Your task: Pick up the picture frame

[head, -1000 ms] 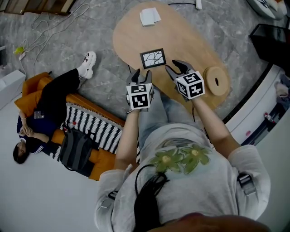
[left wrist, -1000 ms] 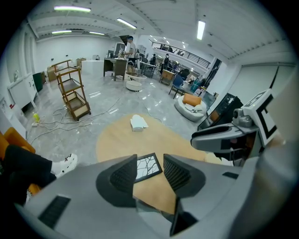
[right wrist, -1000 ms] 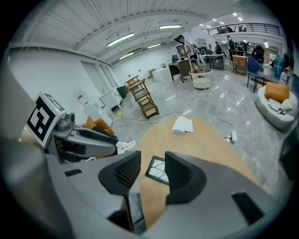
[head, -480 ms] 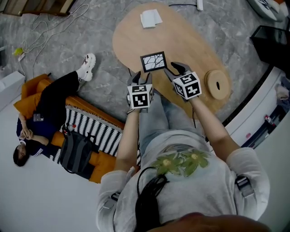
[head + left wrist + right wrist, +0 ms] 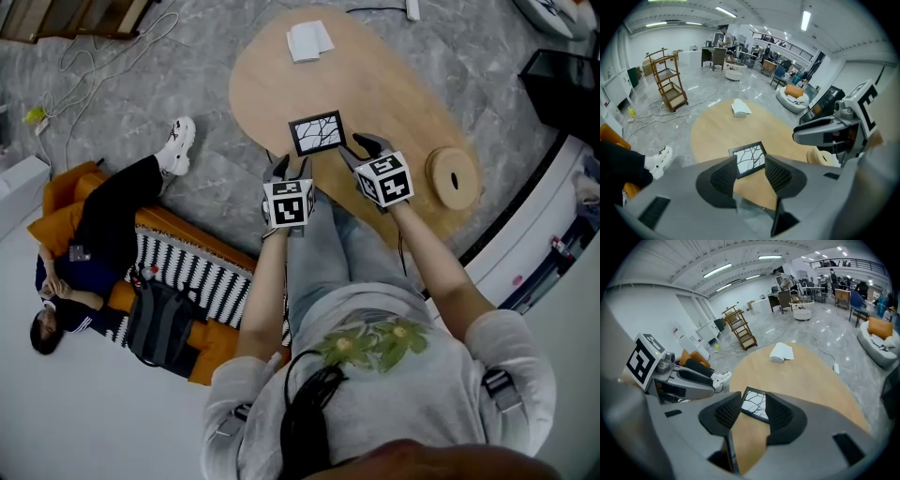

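Observation:
The picture frame (image 5: 317,133), black-edged with a white branch pattern, lies flat on the oval wooden table (image 5: 384,84) near its front edge. My left gripper (image 5: 291,165) sits just short of the frame's near left side, jaws apart. My right gripper (image 5: 357,148) is at the frame's near right corner, also open. In the left gripper view the frame (image 5: 749,158) shows just beyond the tips of my left gripper (image 5: 751,165), not clamped. The right gripper view has the frame (image 5: 755,404) likewise ahead of my right gripper (image 5: 753,405).
A folded white cloth (image 5: 307,42) lies at the table's far end. A round wooden disc with a hole (image 5: 453,177) sits at the right edge. A person (image 5: 94,244) lies on an orange couch to the left. Cables (image 5: 103,56) trail on the floor.
Both grippers have moved forward and closed in on the frame from its near side. The frame still lies on the table.

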Demonstrator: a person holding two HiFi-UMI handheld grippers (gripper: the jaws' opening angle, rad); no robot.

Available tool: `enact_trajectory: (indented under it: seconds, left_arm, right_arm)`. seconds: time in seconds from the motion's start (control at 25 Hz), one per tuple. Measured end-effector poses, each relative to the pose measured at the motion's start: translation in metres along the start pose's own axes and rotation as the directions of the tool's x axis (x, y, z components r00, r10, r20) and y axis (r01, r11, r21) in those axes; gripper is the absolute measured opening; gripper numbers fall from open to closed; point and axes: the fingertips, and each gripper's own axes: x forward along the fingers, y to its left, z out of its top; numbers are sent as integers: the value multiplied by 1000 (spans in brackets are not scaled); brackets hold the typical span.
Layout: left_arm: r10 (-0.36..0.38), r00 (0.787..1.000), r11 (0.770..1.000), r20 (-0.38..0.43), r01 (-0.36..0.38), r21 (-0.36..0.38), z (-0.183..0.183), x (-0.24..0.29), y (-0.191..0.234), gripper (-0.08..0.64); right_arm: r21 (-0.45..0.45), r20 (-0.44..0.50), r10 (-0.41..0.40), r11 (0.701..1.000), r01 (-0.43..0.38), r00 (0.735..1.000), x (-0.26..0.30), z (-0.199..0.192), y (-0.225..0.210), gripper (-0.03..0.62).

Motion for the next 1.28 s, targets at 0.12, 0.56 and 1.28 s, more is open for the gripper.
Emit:
enact_trajectory:
  seconds: [0.12, 0.56, 1.28]
  left_arm:
    - [-2, 1000, 1000, -6, 2, -4, -3, 10, 4, 190]
    - [10, 997, 1000, -80, -9, 13, -21, 54, 22, 189]
    - [96, 975, 995, -199, -95, 16, -45, 113, 54, 146]
  right_arm:
    - [8, -12, -2, 1000, 2, 1000, 9, -7, -4, 153]
    - [-10, -96, -38, 999, 37, 995, 50, -32, -26, 157]
    - [43, -220, -61, 996, 72, 974, 105, -63, -56, 161]
